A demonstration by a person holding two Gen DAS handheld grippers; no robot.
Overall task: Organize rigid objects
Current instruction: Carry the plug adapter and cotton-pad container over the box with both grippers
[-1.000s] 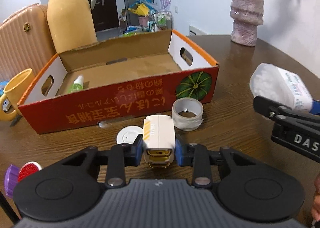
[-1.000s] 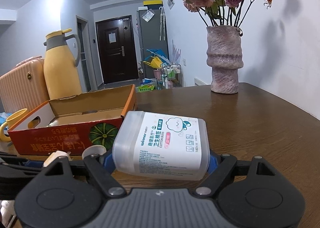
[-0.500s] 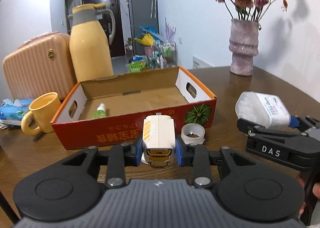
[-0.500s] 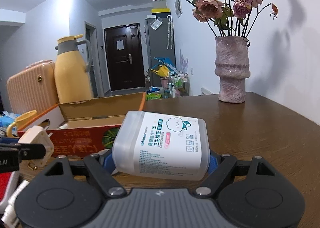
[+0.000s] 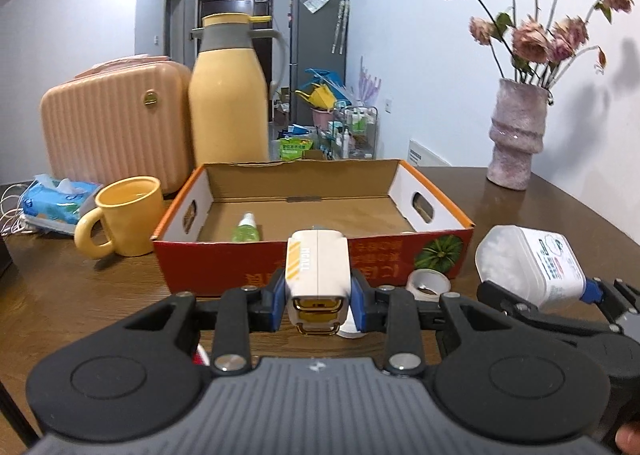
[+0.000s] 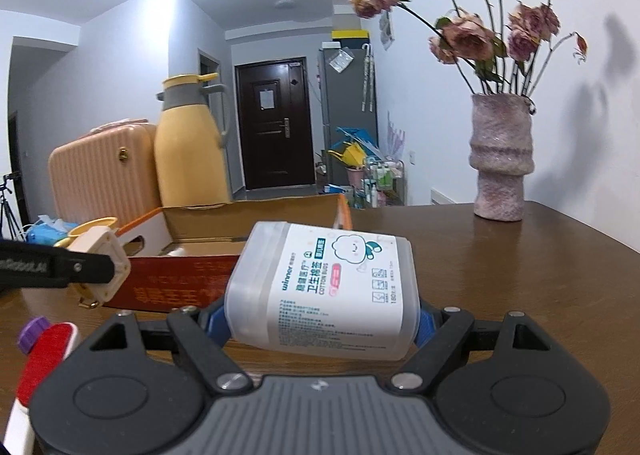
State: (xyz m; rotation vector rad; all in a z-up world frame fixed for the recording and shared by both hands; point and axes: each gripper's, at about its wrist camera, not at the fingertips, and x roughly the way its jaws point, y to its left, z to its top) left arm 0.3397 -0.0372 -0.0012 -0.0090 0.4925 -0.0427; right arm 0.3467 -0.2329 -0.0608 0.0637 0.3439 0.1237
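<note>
My left gripper (image 5: 319, 305) is shut on a small white and yellow box (image 5: 317, 275), held above the table just in front of the red cardboard box (image 5: 360, 255). My right gripper (image 6: 322, 325) is shut on a clear cotton swab box (image 6: 328, 287) with a white label; it also shows in the left wrist view (image 5: 532, 263), to the right of the cardboard box. The cardboard box is open and holds a small green bottle (image 5: 247, 229). The left gripper with its white box shows in the right wrist view (image 6: 102, 267).
A tape roll (image 5: 428, 285) lies by the box's front right corner. A yellow mug (image 5: 126, 217), yellow thermos (image 5: 230, 95), pink case (image 5: 114, 123) and tissue pack (image 5: 56, 199) stand left and behind. A vase (image 5: 516, 135) stands at the far right. A red-and-white brush (image 6: 40, 367) and purple cap (image 6: 32, 333) lie near left.
Both grippers have risen and tilted up, still holding their objects. The cardboard box now sits lower and farther in the left wrist view, and more of the room shows.
</note>
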